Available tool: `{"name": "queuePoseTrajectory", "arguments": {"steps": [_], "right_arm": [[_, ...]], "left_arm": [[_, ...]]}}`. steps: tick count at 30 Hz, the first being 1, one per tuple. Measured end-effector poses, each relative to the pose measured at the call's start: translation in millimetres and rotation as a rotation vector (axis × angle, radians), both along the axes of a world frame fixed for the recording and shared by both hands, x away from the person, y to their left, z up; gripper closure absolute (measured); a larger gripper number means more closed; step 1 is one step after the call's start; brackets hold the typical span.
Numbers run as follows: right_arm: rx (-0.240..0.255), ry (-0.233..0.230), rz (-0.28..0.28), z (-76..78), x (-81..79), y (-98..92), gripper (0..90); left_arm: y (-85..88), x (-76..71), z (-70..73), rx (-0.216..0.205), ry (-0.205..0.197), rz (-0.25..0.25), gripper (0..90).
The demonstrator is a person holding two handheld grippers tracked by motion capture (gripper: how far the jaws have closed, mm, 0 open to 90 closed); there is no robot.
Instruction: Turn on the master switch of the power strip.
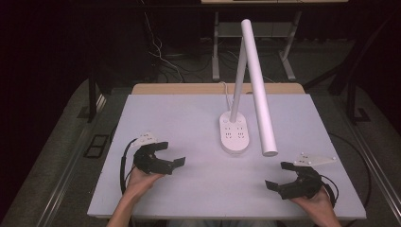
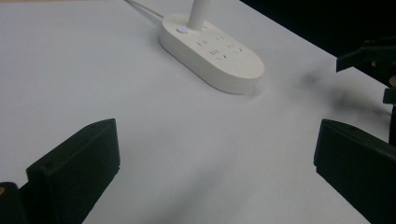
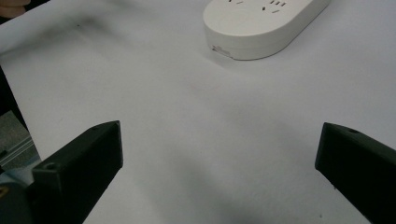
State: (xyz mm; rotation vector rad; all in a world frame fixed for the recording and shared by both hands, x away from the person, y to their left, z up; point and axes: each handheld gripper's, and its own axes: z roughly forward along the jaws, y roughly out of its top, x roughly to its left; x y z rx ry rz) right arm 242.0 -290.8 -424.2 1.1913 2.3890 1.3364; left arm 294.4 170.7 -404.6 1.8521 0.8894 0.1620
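A white desk lamp stands mid-table on an oval base that carries several power sockets. Its stem leans up and back, and its long tube head slopes down toward me. My left gripper rests low over the table at front left, open, with nothing between its jaws. At front right, my right gripper is also open and holds nothing. In the left gripper view the base lies ahead of the wide-spread left gripper. The right gripper view has the base beyond the right gripper.
The white table top lies on a wooden desk, with dark floor, cables and metal table legs behind. A white cord runs from the lamp base to the back edge. The right gripper shows at the far right of the left gripper view.
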Motion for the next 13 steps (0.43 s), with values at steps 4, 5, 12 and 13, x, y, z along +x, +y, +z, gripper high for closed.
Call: {"name": "queuePoseTrajectory", "arguments": {"steps": [4, 5, 12, 13], "right_arm": [[0.003, 0.005, -0.003, 0.5, -0.3, -1.2, 0.3], [0.003, 0.005, -0.003, 0.6, -0.4, -1.2, 0.3], [0.0, 0.003, -0.007, 0.3, -1.2, -0.5, 0.3], [0.001, 0.006, -0.008, 0.3, -1.3, -0.6, 0.3]], "left_arm": [[2.8, -11.4, -8.0, 0.001, 0.008, 0.005, 0.0], [3.6, -13.3, -9.4, -0.001, 0.012, 0.006, 0.0], [5.8, -19.5, -16.3, -0.006, 0.028, 0.002, 0.6], [5.6, -19.9, -16.8, -0.007, 0.032, -0.001, 0.7]]}}
